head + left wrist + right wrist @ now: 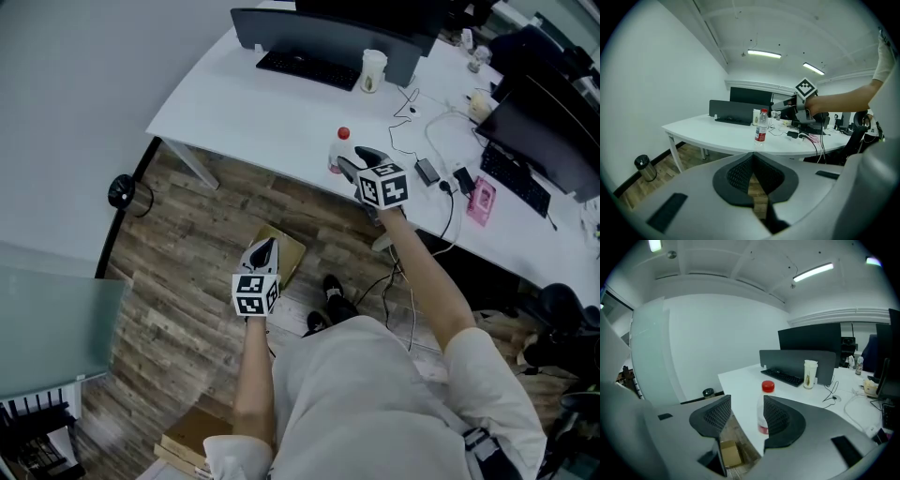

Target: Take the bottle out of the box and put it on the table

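A clear bottle [341, 150] with a red cap and red label stands upright on the white table [244, 112], close to its near edge. My right gripper [353, 161] is just beside the bottle, open; in the right gripper view the bottle [768, 386] shows beyond the gap, partly hidden behind the right pad, and the pads do not press on it. The left gripper [262, 251] hangs shut and holds nothing, over the open cardboard box [284, 255] on the floor. From the left gripper view the bottle [761, 125] stands on the table with the right gripper [783, 106] beside it.
A keyboard [309, 67], monitors, a cup [373, 70], cables and a pink item [481, 200] lie further along the table. A round bin [122, 191] stands on the wooden floor at the left. Another box [192, 436] lies near my feet.
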Tool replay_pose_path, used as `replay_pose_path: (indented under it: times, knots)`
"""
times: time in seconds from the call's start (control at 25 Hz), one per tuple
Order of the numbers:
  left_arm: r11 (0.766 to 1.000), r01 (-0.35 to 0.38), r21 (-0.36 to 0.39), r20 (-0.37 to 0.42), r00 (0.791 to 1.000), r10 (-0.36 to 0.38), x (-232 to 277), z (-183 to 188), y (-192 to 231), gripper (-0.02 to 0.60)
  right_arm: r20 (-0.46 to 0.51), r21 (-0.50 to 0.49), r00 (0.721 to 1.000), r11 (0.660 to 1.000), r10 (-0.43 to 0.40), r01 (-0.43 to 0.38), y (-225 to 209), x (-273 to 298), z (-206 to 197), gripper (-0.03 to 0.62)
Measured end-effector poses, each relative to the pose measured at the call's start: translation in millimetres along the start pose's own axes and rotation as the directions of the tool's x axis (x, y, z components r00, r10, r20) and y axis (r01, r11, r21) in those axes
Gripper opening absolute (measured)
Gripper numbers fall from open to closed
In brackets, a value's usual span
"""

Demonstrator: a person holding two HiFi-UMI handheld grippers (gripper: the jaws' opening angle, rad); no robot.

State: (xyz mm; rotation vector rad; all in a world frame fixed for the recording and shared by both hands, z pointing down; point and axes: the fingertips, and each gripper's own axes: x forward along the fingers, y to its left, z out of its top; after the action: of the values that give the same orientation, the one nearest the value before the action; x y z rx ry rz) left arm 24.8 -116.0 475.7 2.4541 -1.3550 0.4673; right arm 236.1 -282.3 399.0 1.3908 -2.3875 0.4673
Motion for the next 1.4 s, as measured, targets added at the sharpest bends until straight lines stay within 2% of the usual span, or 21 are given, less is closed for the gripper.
replay_pose_path:
  times: [0.28, 0.56, 0.84, 1.0, 1.12, 1.4]
  knots:
    - [0.999, -0.015, -0.052, 0.005, 1.000, 0.015, -46.9, -33.5, -6.8, 0.012, -0.045, 0.006, 0.997, 0.998, 0.063, -0.063, 99.8, -40.8, -73.2, 0.245]
    - [0.991, -0.060, -0.118, 0.015, 0.998, 0.062, -85.0, -64.7, -11.1, 0.014, -0.079, 0.036, 0.987, 0.990, 0.137, -0.134, 173.8, -65.5, -140.2, 0.245]
    - [0.985, -0.097, -0.144, 0.015, 0.995, 0.101, -114.3, -99.1, -19.9, 0.012, -0.043, 0.070, 0.961, 0.961, 0.272, -0.269, 251.1, -82.5, -194.2, 0.244]
    - [0.972, -0.141, -0.188, 0.014, 0.989, 0.146, -130.5, -117.2, -16.1, 0.012, -0.055, 0.116, 0.953, 0.950, 0.299, -0.291, 276.5, -84.7, -218.9, 0.234]
    - [0.963, -0.139, -0.232, 0.040, 0.988, 0.152, -140.6, -122.7, -10.9, 0.012, -0.063, 0.129, 0.948, 0.944, 0.312, -0.302, 285.5, -85.6, -228.4, 0.220]
    - [0.966, -0.169, -0.196, 0.019, 0.984, 0.176, -143.3, -127.6, 2.3, 0.012, -0.070, 0.097, 0.968, 0.967, 0.241, -0.234, 261.5, -84.8, -234.5, 0.141]
